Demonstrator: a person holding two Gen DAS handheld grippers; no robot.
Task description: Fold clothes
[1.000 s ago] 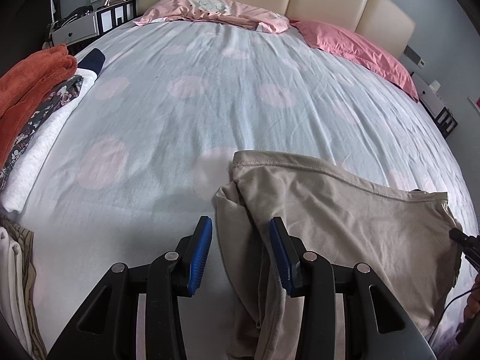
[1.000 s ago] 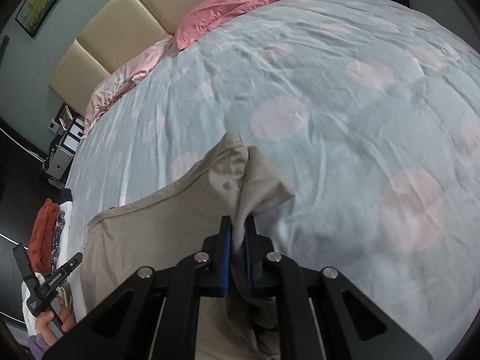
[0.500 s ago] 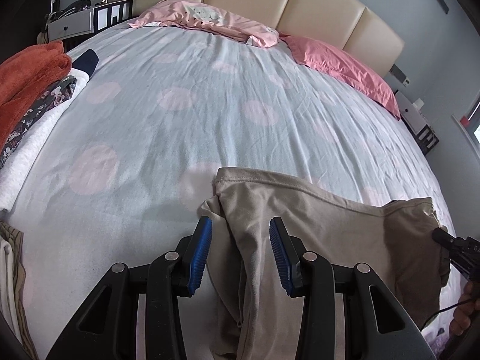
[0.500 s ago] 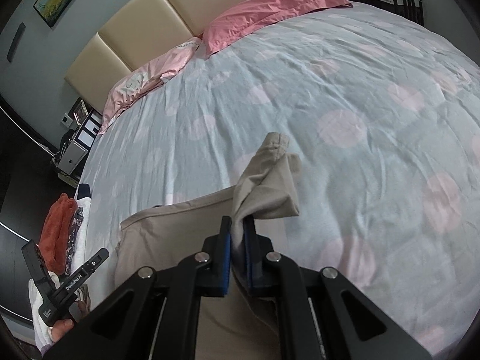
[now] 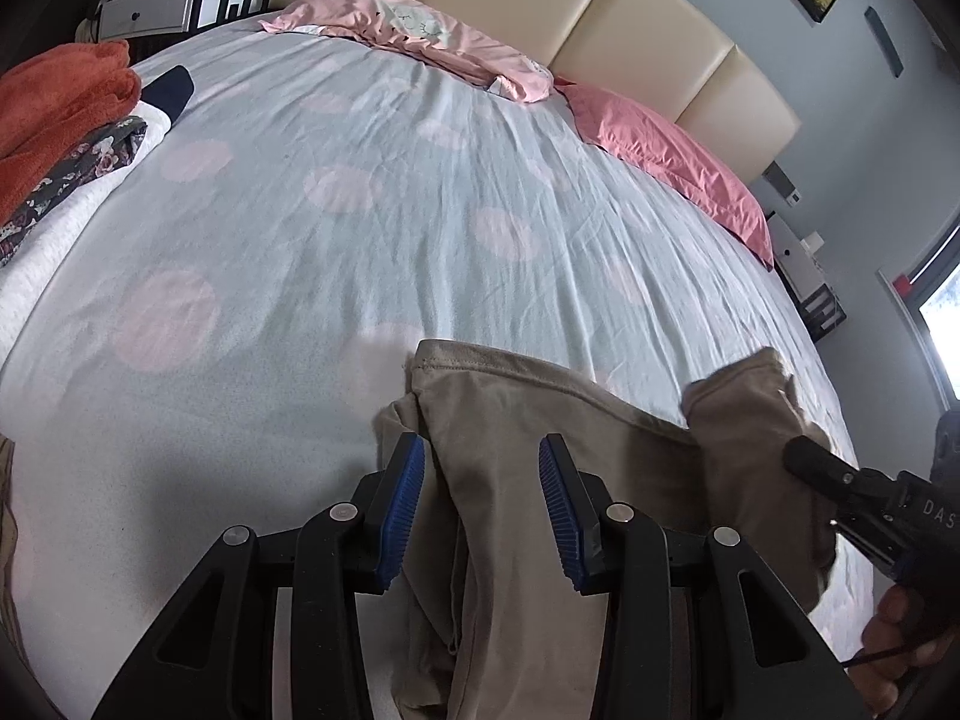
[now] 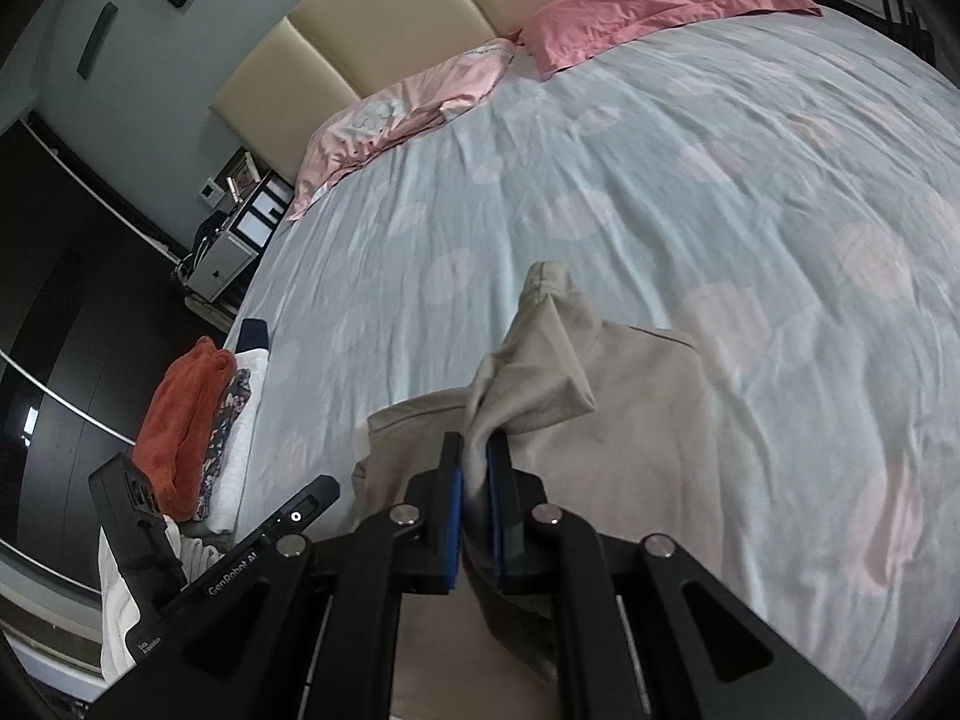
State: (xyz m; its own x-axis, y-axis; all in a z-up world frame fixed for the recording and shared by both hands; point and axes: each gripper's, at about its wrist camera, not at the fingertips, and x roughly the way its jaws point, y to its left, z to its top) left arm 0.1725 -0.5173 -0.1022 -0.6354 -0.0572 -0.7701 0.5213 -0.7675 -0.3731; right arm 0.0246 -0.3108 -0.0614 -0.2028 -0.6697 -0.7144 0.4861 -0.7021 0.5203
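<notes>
A beige garment (image 5: 528, 420) lies at the near edge of the bed, partly folded. My left gripper (image 5: 480, 480) is open, its blue pads on either side of the garment's left fold, a gap showing on each side. My right gripper (image 6: 475, 480) is shut on the beige garment (image 6: 630, 432) and holds its right end lifted, with a flap standing up above the fingers. The right gripper also shows in the left wrist view (image 5: 840, 480) at the right, holding the raised cloth.
The bed sheet (image 5: 390, 210) is pale blue with pink dots. Pink pillows (image 5: 672, 150) lie at the cream headboard (image 5: 570, 6). A pile of orange, floral and white clothes (image 5: 54, 138) sits on the left edge. A nightstand (image 6: 228, 252) stands beyond it.
My right gripper has carried the garment's right end up and leftward over the rest of the cloth, closer to the left gripper. The left gripper has stayed open around the left fold.
</notes>
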